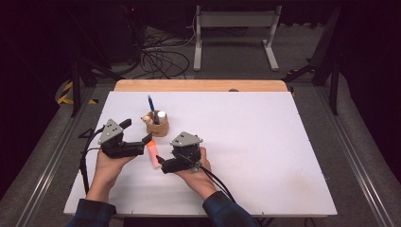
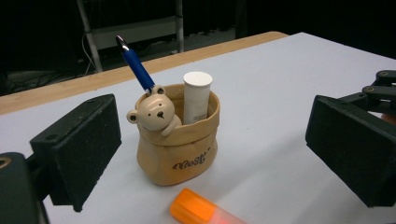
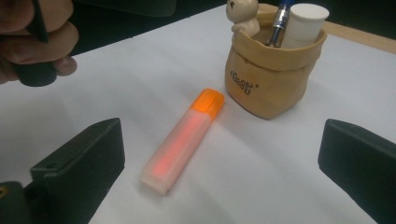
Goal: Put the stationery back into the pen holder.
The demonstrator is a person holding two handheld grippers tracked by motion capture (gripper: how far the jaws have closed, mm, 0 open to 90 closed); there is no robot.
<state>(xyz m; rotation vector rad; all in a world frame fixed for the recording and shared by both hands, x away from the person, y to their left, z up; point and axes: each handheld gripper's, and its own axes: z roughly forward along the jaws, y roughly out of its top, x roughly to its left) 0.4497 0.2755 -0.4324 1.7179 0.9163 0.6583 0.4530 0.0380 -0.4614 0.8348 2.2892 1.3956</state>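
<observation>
**Orange highlighter flat between two open grippers**

Left gripper (image 1: pixel 138 134): jaws spread wide, nothing between them, aimed at the tan bear pen holder (image 2: pixel 178 141). Blue pen (image 2: pixel 135 66) and white tube (image 2: pixel 196 97) upright inside, lower parts hidden by the holder's wall. Just in front of the holder, the orange highlighter (image 3: pixel 181 140) lying flat on the white table (image 1: pixel 265 142), cap toward the holder, apart from it; cut off at the bottom edge in the left gripper view. Right gripper (image 1: pixel 163 164): jaws wide apart, empty, either side of the highlighter without touching it.
</observation>
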